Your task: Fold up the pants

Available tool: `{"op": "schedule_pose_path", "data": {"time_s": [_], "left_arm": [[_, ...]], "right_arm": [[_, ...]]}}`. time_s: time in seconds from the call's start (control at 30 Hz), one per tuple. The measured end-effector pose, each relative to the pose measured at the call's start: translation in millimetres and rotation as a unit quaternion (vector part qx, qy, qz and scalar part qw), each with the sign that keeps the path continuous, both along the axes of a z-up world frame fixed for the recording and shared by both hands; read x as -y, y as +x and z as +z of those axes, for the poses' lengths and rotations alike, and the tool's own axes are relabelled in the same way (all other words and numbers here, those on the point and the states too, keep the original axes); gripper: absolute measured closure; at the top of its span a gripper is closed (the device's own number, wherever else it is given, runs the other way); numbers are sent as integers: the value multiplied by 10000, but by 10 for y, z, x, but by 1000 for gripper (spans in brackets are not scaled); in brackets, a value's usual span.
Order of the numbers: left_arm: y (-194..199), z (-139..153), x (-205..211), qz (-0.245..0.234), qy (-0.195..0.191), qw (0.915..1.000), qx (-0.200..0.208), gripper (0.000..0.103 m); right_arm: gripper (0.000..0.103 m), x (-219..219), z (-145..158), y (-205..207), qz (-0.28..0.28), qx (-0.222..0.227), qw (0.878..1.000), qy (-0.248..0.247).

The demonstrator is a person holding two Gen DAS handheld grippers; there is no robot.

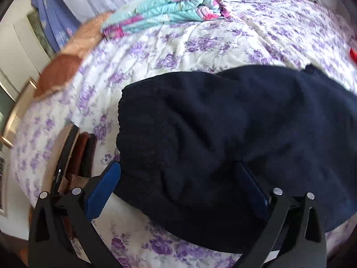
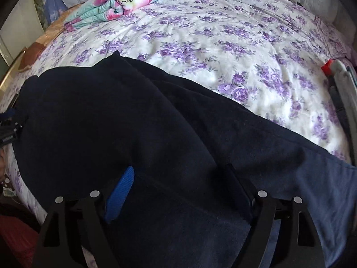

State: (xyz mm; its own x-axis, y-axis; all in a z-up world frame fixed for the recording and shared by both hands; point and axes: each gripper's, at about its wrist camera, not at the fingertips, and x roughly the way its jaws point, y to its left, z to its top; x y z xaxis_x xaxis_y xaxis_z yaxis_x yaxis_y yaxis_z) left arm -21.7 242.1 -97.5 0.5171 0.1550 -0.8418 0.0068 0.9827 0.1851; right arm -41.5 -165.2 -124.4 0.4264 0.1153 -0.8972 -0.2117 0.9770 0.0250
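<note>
Dark navy pants [image 1: 234, 129] lie flat on a bed with a purple-flowered sheet [image 1: 178, 44]. In the left wrist view the ribbed waistband end [image 1: 133, 134] is at the left, near the bed's edge. My left gripper [image 1: 178, 183] is open, its blue-padded fingers [image 1: 104, 192] straddling the waistband end close above the fabric. In the right wrist view the pants [image 2: 156, 122] run from left to lower right. My right gripper [image 2: 180, 192] is open, fingers [image 2: 120, 194] spread over the leg part, low on the cloth. Neither holds anything.
A folded turquoise and pink floral quilt [image 1: 169, 9] lies at the far side of the bed, also in the right wrist view [image 2: 116, 2]. A brown cushion [image 1: 60, 73] sits at the left edge. A red and grey object [image 2: 334, 67] lies at the right edge.
</note>
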Motion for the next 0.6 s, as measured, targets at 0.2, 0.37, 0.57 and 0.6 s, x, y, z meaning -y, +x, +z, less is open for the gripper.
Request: {"op": "schedule_pose_path", "data": {"time_s": [0.2, 0.37, 0.57, 0.6], "left_arm": [[-23, 499, -120, 271, -1372, 9878, 687, 4], [159, 555, 468, -223, -1600, 9857, 481, 4], [320, 222, 1234, -868, -1337, 9870, -231, 4], [316, 171, 1315, -906, -1271, 9873, -305, 4]], "right_arm": [[20, 898, 360, -436, -1268, 591, 9883, 606], [20, 1981, 398, -1247, -2810, 953, 9458, 1321], [20, 2566, 63, -1792, -3662, 690, 9136, 1624], [21, 2639, -16, -1816, -3809, 706, 9035, 1833]]}}
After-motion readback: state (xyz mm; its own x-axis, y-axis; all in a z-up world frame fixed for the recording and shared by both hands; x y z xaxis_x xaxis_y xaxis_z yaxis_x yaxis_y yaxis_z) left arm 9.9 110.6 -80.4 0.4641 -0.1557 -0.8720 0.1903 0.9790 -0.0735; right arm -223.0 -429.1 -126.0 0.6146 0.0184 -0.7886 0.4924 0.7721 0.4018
